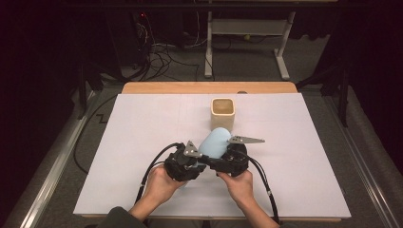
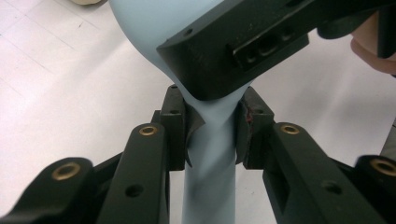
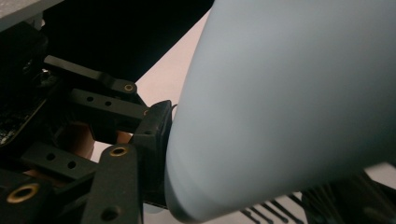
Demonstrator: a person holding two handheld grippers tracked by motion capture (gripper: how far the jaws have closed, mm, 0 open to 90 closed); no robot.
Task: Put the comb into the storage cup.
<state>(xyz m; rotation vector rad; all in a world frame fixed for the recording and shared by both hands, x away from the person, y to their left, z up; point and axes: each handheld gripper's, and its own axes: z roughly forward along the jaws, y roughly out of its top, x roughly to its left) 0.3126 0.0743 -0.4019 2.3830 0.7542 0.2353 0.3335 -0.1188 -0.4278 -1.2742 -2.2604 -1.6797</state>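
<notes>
High view: your two grippers meet on a pale blue bag [image 1: 215, 144] mid-table, just before the cup [image 1: 223, 113].

Left gripper view: left gripper [image 2: 212, 128] pinches the bag's twisted neck.

Right gripper view: right gripper [image 3: 187, 154] clamps the body, far jaw hidden.

Probably mid-twist; next, turn without tearing.

White-topped table [image 1: 142, 142], wooden edge, beige square cup [image 1: 223, 113] standing on it

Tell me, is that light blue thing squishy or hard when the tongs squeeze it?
Probably squishy: the light blue thing pinches narrow where the left tongs clamp it. It looks smooth, so perhaps slippery. Its rounded wide end might roll if set down.
</notes>
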